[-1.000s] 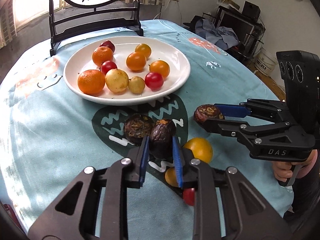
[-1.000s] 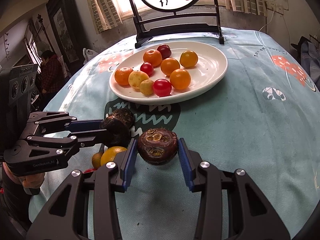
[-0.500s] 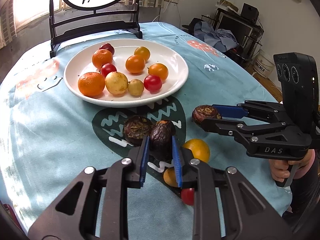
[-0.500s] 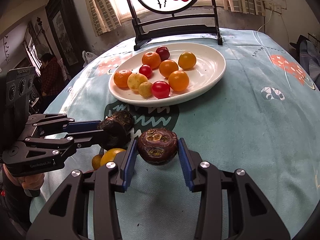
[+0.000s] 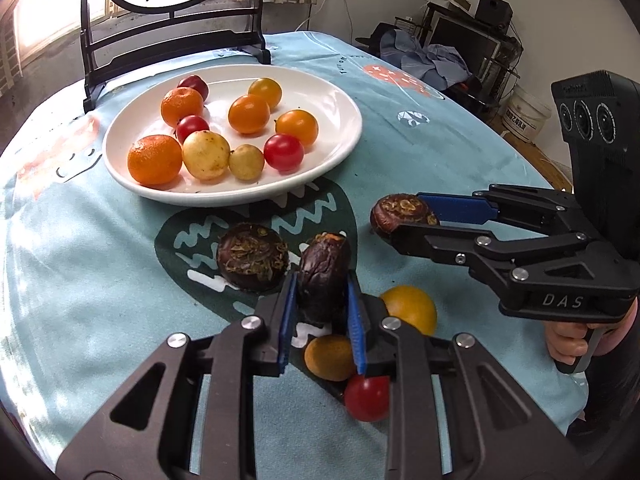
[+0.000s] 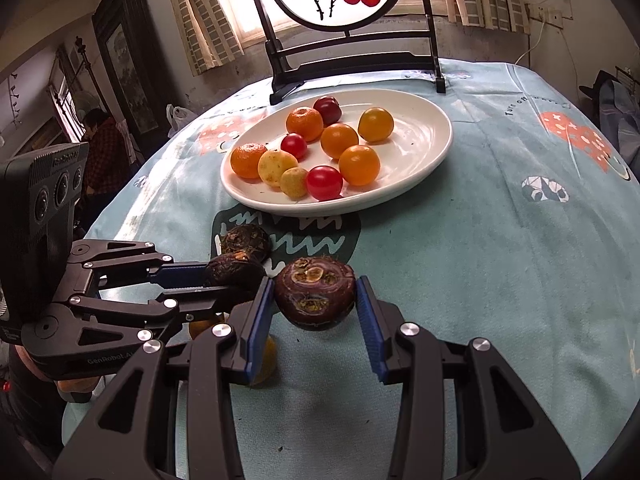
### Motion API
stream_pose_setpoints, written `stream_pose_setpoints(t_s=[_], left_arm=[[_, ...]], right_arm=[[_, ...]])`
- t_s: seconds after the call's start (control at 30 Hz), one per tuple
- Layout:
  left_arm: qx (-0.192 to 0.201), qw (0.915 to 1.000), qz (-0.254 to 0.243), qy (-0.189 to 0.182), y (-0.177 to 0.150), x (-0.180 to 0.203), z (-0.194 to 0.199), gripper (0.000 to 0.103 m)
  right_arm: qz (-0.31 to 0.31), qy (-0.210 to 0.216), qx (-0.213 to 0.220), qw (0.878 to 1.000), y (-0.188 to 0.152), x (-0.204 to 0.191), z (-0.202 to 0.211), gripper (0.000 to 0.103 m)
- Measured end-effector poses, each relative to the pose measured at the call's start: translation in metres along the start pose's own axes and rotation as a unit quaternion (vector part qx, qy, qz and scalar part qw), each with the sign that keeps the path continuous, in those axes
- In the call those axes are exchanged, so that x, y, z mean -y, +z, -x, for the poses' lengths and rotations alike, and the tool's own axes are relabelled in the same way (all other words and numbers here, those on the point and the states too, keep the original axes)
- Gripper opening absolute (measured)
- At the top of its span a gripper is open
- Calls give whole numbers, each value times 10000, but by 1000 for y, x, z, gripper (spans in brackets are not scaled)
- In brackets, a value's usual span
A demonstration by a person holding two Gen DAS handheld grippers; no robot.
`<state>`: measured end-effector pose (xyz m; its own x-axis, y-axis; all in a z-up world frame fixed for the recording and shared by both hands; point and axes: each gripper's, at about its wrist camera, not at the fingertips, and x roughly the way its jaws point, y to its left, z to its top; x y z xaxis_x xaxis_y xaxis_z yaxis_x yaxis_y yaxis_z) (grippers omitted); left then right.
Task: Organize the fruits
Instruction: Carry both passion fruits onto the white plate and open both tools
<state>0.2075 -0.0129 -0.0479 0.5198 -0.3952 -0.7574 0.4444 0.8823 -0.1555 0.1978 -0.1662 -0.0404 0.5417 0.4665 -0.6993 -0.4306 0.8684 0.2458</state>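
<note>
My left gripper (image 5: 320,300) is shut on a dark brown water chestnut (image 5: 324,270), held just above the cloth. My right gripper (image 6: 316,304) is shut on a second dark chestnut (image 6: 315,298); it also shows in the left wrist view (image 5: 402,214). A third chestnut (image 5: 252,256) lies on the cloth beside my left fingers. A white plate (image 5: 340,120) beyond them holds several oranges, yellow fruits and red tomatoes. Loose on the cloth near my left gripper lie a yellow-orange fruit (image 5: 410,308), a smaller one (image 5: 330,358) and a red tomato (image 5: 368,398).
A black-framed round screen stand (image 6: 352,60) stands behind the plate at the table's far edge. The table is round with a light blue patterned cloth (image 6: 500,240). Furniture and a white bucket (image 5: 524,114) stand off to the right.
Both grippers have lifted and moved a little nearer to the plate, each still holding its chestnut. The fruits on the cloth and the plate have not moved.
</note>
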Motion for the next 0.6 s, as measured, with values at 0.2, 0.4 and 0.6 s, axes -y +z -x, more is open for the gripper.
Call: stream_pose_setpoints(t_s=[0.2,0.4,0.6], left_arm=[[472,9989,35,71,8,1,21,24],[1062,9918,427,561,43,-15,34,24],[1060,9840,681,1259,85,-44,12,24]], right_arm=[[-72,157,136,9998,4,1,4,42],[-318,131,790,9963,38,8,8,42],[-390,-124,1158,9924,79,20,-13,42]])
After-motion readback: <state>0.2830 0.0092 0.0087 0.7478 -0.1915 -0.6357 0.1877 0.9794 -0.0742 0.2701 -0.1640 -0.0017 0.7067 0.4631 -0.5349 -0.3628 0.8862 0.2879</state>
